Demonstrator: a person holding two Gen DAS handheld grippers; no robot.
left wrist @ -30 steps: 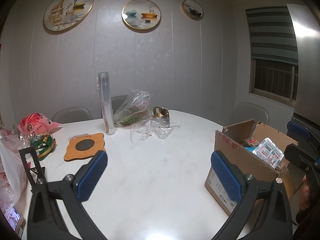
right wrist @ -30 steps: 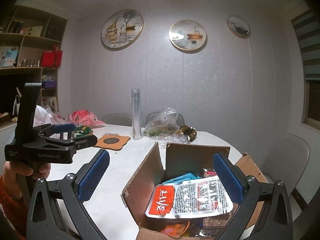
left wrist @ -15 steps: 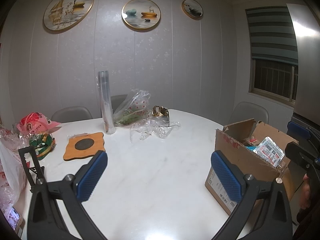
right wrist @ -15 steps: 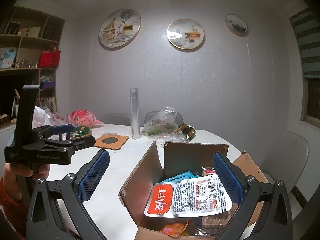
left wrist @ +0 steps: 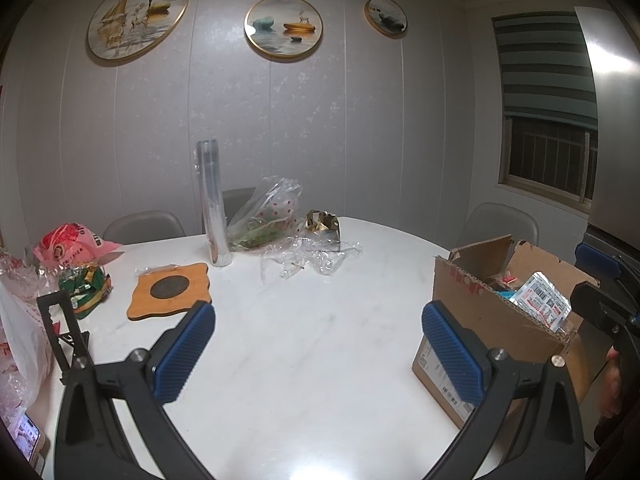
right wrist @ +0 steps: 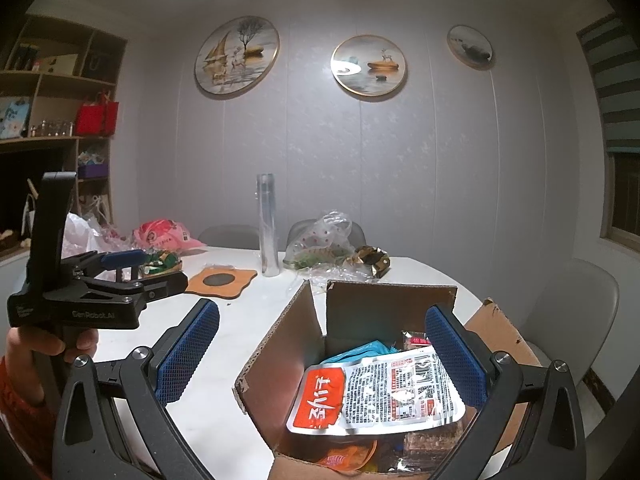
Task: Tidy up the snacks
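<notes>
Your right tool [right wrist: 322, 354] hangs with its two blue-padded fingers spread wide apart and nothing between them. Directly ahead of it and below sits the open brown cardboard box [right wrist: 390, 310], which holds the snacks. On top of the pile lies a flat silver foil snack packet with a red-orange label [right wrist: 378, 398]. Its long axis runs across your tool, from the left finger toward the right, so the fingers line up with its two short ends rather than its long edges. In my judgement you would need to turn the tool or come down on a long edge to pinch it. A teal wrapper [right wrist: 362, 350] and darker packets lie beneath and behind it.

The right tool is much the nearer of the two to the box. Your left tool [left wrist: 318, 350], also spread open and empty, points over the bare white marble worktop [left wrist: 304, 344]; the box stands off to its right, just beside the right finger.

For room: the box's upright flaps flank the packet on the tool's left and at the back, so approach from above. The worktop left of the box is open. Farther ahead stand a tall clear plastic roll [right wrist: 267, 226], a wooden coaster with a dark centre [right wrist: 222, 280] and crumpled clear plastic bags [right wrist: 326, 242].
</notes>
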